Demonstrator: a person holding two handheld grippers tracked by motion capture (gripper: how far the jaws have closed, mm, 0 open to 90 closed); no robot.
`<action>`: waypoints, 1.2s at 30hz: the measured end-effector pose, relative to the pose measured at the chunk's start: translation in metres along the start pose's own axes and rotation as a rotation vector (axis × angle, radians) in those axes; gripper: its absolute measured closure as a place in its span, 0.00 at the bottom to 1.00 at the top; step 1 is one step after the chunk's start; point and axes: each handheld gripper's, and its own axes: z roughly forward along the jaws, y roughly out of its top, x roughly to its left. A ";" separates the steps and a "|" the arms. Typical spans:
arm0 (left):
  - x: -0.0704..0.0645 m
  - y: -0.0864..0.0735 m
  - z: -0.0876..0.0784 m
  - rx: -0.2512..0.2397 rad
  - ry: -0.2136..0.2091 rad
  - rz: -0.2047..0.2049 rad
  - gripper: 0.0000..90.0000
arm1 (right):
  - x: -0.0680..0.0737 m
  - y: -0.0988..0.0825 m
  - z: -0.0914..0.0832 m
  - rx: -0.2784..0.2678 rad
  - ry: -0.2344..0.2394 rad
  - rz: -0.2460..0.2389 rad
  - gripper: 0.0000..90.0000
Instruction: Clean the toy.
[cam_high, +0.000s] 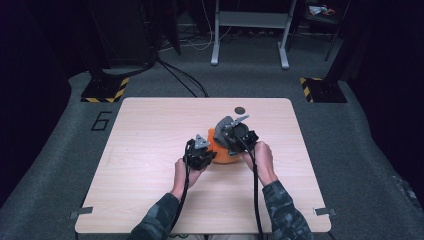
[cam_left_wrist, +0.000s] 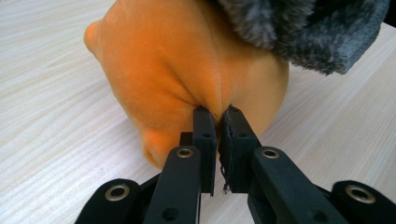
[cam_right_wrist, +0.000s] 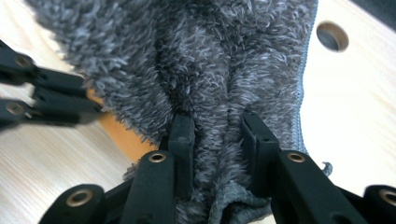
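The person's two hands come in from the near edge of the desk (cam_high: 150, 150), one gripper in each. The left gripper (cam_left_wrist: 217, 116) has its jaws almost shut, pinching a small fold of the orange toy (cam_left_wrist: 187, 70) low on its side. The toy is soft and round and sits on the desk near the middle, between the two grippers. Just past it, the right gripper (cam_right_wrist: 217, 126) has its jaws closed on a thick bunch of the grey fluffy cover (cam_right_wrist: 210, 60), which lies over the top of the toy. It looks like the job now is to pull the grey cover off the toy. To do it well, the left gripper should hold the toy down and not let go. The right one should lift slowly, up and away, so the fluff does not slip out. If the toy starts to rise too, stop and pinch more of it. Farther off is a round hole (cam_right_wrist: 332, 36) in the desk.
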 end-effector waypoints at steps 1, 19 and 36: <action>0.000 0.000 0.000 0.000 0.000 -0.002 0.95 | -0.002 -0.002 0.000 0.003 0.001 0.008 0.76; 0.004 -0.003 0.002 0.006 0.010 -0.016 0.95 | -0.034 -0.053 0.036 0.141 0.008 0.183 0.76; 0.009 -0.006 0.000 0.008 0.014 -0.022 0.94 | -0.043 -0.054 0.012 0.053 0.003 0.217 0.76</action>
